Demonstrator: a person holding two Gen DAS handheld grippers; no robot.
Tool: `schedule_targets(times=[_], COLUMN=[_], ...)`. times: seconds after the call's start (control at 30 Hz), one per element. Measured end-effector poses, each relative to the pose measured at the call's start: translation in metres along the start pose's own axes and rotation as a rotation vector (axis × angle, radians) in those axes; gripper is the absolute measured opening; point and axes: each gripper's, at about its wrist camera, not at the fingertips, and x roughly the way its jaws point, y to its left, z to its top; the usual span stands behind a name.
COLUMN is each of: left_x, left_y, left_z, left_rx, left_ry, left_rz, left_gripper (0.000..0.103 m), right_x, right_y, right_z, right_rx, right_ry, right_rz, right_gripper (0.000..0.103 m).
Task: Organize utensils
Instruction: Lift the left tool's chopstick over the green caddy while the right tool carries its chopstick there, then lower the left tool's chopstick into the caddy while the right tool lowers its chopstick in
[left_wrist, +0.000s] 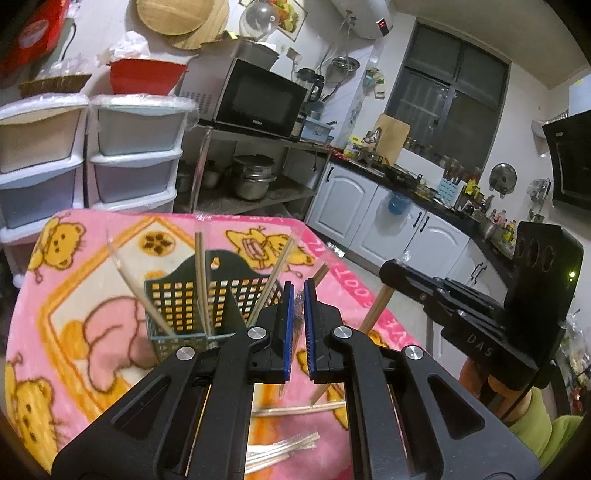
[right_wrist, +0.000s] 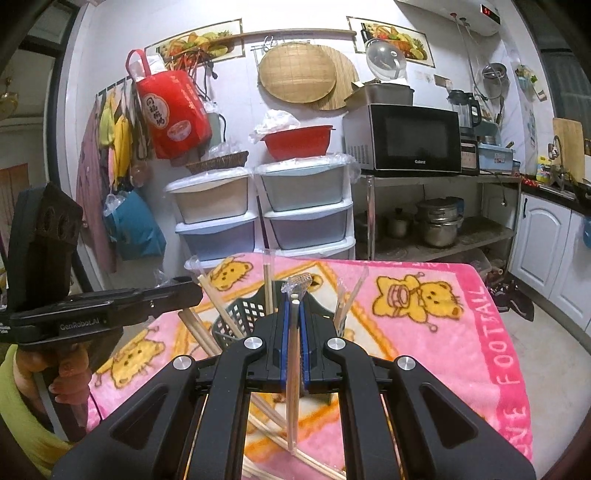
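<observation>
Chopsticks (left_wrist: 201, 280) stand tilted in a dark mesh basket (left_wrist: 207, 295) on a pink bear-print blanket (left_wrist: 74, 306); some wear clear wrappers. The left gripper (left_wrist: 299, 295) hangs just right of the basket, above the blanket, its blue pads (left_wrist: 289, 328) nearly together on a wrapped chopstick (left_wrist: 319, 395) that runs up between them. More chopsticks (left_wrist: 299, 408) and a wrapped bundle (left_wrist: 280, 445) lie loose on the blanket below it.

In the right view, the right gripper (right_wrist: 294, 306) sits over the basket (right_wrist: 240, 314), clenched on an upright wrapped chopstick (right_wrist: 293, 376) whose crinkled wrapper end (right_wrist: 300, 284) pokes above the pads. Loose chopsticks (right_wrist: 269, 413) lie on the blanket (right_wrist: 424, 350) beneath. Behind stand drawers (right_wrist: 306, 210), a microwave (right_wrist: 413, 138) and a red bowl (right_wrist: 297, 142).
</observation>
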Motion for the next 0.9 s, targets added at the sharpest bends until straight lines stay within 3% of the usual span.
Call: schedule_targets(times=[0.9], left_x=[-0.005], left_y=[-0.014], left_z=[0.058], left_rx=[0.048], left_ry=[-0.09], left_rz=[0.0], left_gripper=[0.003], right_x=[-0.016], right_y=[-0.004], right_z=[0.059], right_rx=[0.002], right_ry=[-0.142], right_rz=[0.016], right_gripper=[0.005])
